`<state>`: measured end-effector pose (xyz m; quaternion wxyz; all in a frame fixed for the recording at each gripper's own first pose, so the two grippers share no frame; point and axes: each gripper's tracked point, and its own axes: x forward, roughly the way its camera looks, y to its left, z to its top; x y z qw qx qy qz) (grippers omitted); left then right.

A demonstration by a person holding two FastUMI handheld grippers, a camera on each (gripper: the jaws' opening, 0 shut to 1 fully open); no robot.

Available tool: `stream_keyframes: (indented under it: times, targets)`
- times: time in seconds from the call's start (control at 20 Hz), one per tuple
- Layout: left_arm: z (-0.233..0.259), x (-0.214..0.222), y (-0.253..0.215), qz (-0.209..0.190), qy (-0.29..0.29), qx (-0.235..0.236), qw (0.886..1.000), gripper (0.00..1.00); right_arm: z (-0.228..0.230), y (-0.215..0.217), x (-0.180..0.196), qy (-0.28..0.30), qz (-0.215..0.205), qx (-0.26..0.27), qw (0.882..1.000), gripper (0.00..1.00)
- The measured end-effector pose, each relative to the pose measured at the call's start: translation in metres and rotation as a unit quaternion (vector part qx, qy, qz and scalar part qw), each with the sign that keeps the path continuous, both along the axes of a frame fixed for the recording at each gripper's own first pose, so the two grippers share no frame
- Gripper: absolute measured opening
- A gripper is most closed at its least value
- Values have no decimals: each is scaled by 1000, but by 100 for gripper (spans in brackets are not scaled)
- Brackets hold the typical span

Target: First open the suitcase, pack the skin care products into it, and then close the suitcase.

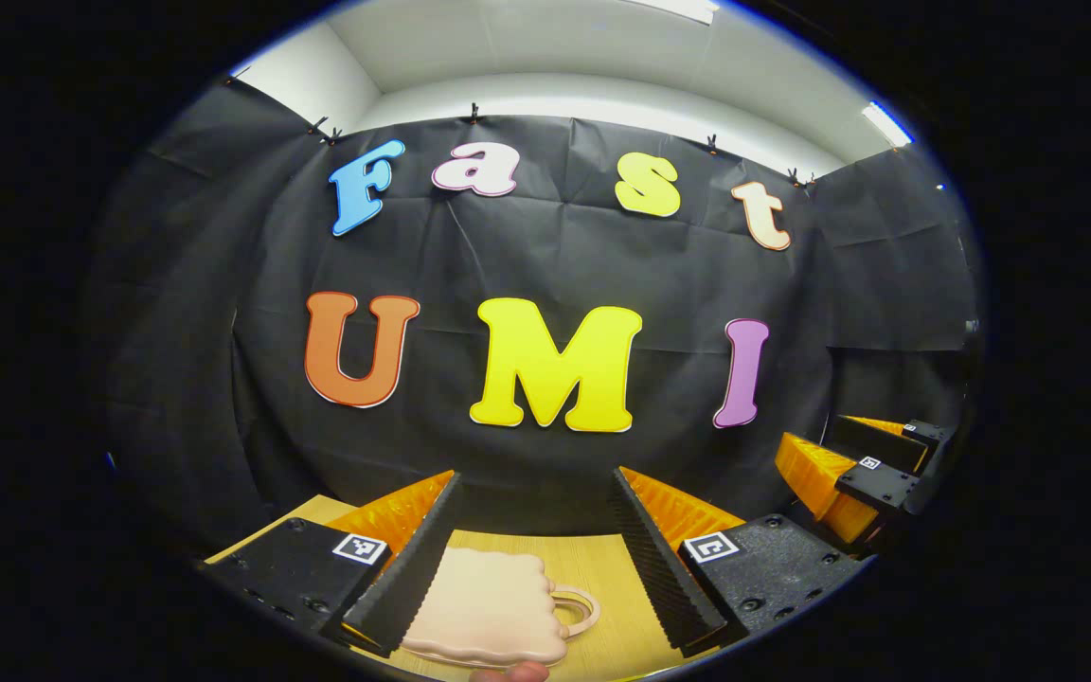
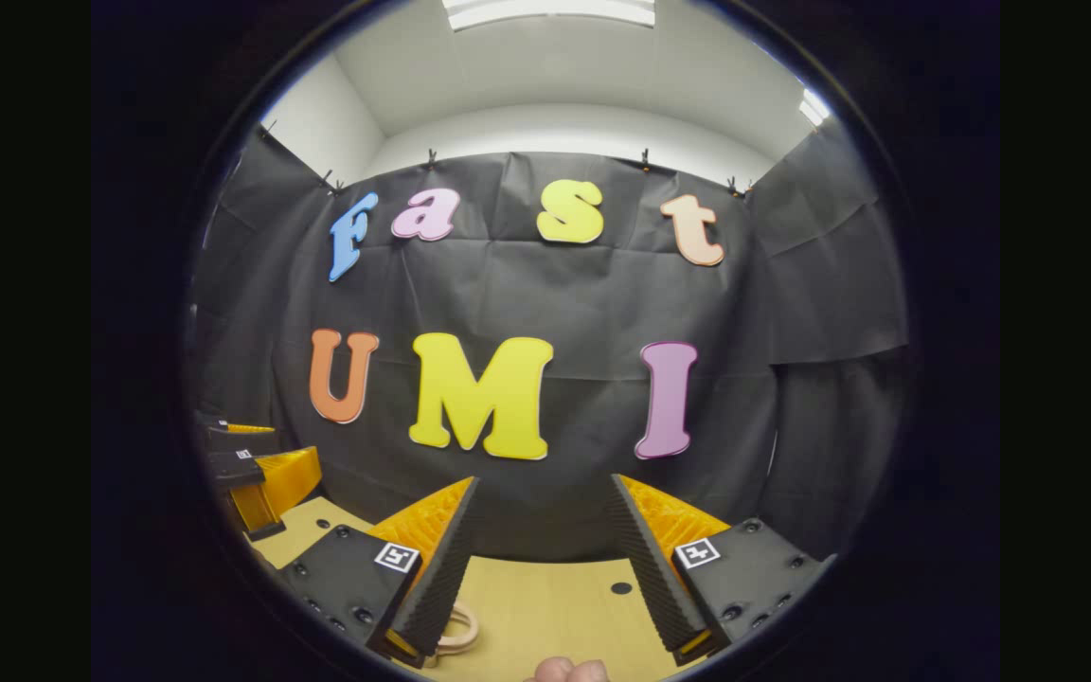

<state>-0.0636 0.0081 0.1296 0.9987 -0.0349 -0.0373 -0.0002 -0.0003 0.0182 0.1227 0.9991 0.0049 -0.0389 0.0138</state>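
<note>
In the left gripper view, your left gripper (image 1: 534, 530) sits low over the wooden surface (image 1: 602, 568) with its jaws spread wide and nothing held between them. Just beneath and between its fingers lies the suitcase (image 1: 489, 606) — a small, pale pink case with a scalloped outline, lying flat and closed, its looped handle (image 1: 579, 611) pointing toward the right finger. The left finger overlaps the case's left edge in the picture; whether it touches the case you cannot tell. At the very bottom edge, a bit of your hand (image 1: 512, 673) shows. Off to the right and farther out, your right gripper (image 1: 863, 469) hovers beside the black cloth wall (image 1: 545, 265). In the right gripper view, your right gripper (image 2: 544, 535) is likewise wide open and empty above the surface (image 2: 555, 606), with the case's handle (image 2: 458, 630) peeking out under its left finger. Farther left, the left gripper (image 2: 257, 474) stands near the surface's edge, the wall (image 2: 545, 294) behind it.
</note>
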Motion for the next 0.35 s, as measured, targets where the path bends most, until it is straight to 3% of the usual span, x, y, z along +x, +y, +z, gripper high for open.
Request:
stream_keyframes:
  times: [0.25,0.3,0.35]
  targets:
    - [0,1,20,9,-2,-3,1000,98,6,22,2,-5,10,-4,1000,80]
    - [-1,1,23,12,-1,-4,1000,89,5,26,3,-2,14,-4,1000,78]
    - [-2,2,26,12,1,-6,1000,89,3,29,4,-1,16,-7,1000,80]
